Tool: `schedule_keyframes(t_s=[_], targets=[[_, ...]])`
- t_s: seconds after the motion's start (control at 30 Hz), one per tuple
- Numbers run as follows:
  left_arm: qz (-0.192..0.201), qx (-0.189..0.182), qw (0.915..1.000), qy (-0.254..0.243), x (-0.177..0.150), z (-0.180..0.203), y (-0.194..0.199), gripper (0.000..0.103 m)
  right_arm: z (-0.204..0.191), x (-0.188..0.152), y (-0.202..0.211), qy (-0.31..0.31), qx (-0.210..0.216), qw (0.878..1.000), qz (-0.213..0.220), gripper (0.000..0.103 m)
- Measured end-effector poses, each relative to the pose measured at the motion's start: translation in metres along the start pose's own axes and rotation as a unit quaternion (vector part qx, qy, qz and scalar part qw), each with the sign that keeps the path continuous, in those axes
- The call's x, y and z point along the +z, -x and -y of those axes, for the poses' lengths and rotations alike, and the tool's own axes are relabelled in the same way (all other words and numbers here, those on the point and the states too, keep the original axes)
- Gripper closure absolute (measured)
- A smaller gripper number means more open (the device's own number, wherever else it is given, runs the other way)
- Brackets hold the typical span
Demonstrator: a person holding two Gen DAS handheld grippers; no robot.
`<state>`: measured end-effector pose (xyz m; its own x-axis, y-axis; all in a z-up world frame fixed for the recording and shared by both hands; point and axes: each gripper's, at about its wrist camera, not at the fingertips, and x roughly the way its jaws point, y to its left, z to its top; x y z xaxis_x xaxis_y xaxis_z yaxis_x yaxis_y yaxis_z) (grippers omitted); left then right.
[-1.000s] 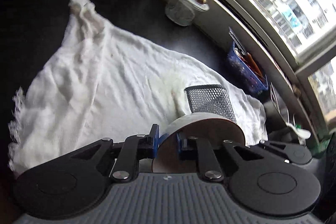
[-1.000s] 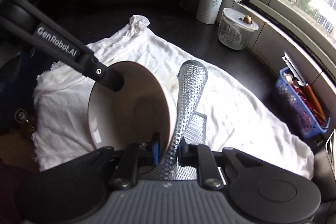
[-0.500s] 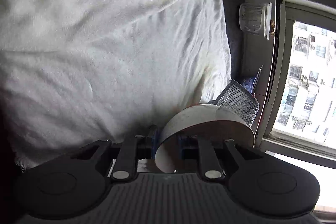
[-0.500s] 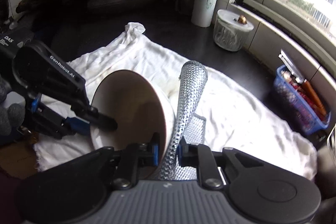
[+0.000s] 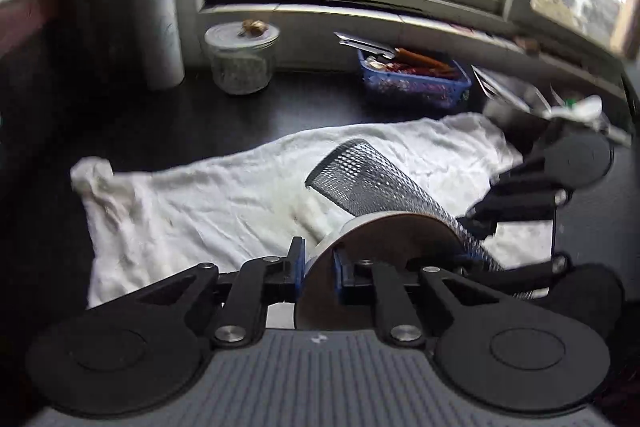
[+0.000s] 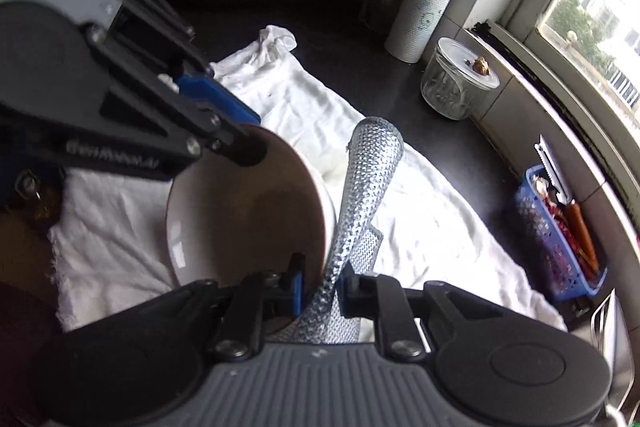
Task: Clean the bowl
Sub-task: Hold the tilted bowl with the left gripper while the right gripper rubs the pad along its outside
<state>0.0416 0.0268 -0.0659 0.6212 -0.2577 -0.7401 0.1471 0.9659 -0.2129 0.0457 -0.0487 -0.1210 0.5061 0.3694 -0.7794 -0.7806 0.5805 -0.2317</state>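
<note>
Left wrist view: we look forward along our left gripper [image 5: 319, 267], levelled low over the counter and aimed at the window, its blue-padded fingers [image 5: 298, 263] clamped on the rim of the bowl [image 5: 384, 247]. The bowl stands on edge right at the fingertips, brown inside, pale cream outside, smooth and glazed. At 1 o'clock from the bowl a silvery mesh scouring cloth [image 5: 368, 183] curls into a tube behind its far wall, and at 3 o'clock the black linkage of our right gripper [image 5: 520, 203] reaches in. Beneath lies a rumpled white cloth [image 5: 200, 203] on the dark counter [image 5: 168, 123]. Farther off, at 11 o'clock, stand a paper towel roll [image 5: 156, 31] and a lidded glass jar [image 5: 241, 59]; at 1 o'clock sits a blue plastic basket [image 5: 416, 81].

Right wrist view: our right gripper [image 6: 319, 289] points down and forward over the white cloth [image 6: 432, 227], its fingers pinched shut on the scouring cloth [image 6: 364, 187], a stiff, dimpled metallic strip rising to 12 o'clock. The bowl [image 6: 244, 215] lies just at 11 o'clock of the fingertips, tilted with its opening toward us, its outer wall touching the strip. Our left gripper [image 6: 244, 147] enters from 10 o'clock and grips the bowl's upper rim. The roll [image 6: 422, 13] and jar [image 6: 456, 83] stand at 1 o'clock, the basket [image 6: 560, 239] at 3 o'clock.
</note>
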Motion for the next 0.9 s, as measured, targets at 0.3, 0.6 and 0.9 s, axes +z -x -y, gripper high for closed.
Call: schedule_keyframes(t_s=[0.3,0.6,0.9], targets=[[-0.022,-0.103,0.9251,0.365,-0.039,-0.089,-0.018,0.080,0.005,0.000,-0.004,-0.064,0.032,0.997,0.008,0.082],[-0.079,-0.142,0.8211,0.547,-0.095,-0.109,-0.044,0.081,0.000,0.000,-0.010,-0.074,0.057,0.996,-0.008,0.079],[-0.050,-0.068,0.9542,0.287,-0.038,-0.071,-0.027,0.081,0.009,-0.005,-0.010,-0.103,0.056,0.993,-0.008,0.088]])
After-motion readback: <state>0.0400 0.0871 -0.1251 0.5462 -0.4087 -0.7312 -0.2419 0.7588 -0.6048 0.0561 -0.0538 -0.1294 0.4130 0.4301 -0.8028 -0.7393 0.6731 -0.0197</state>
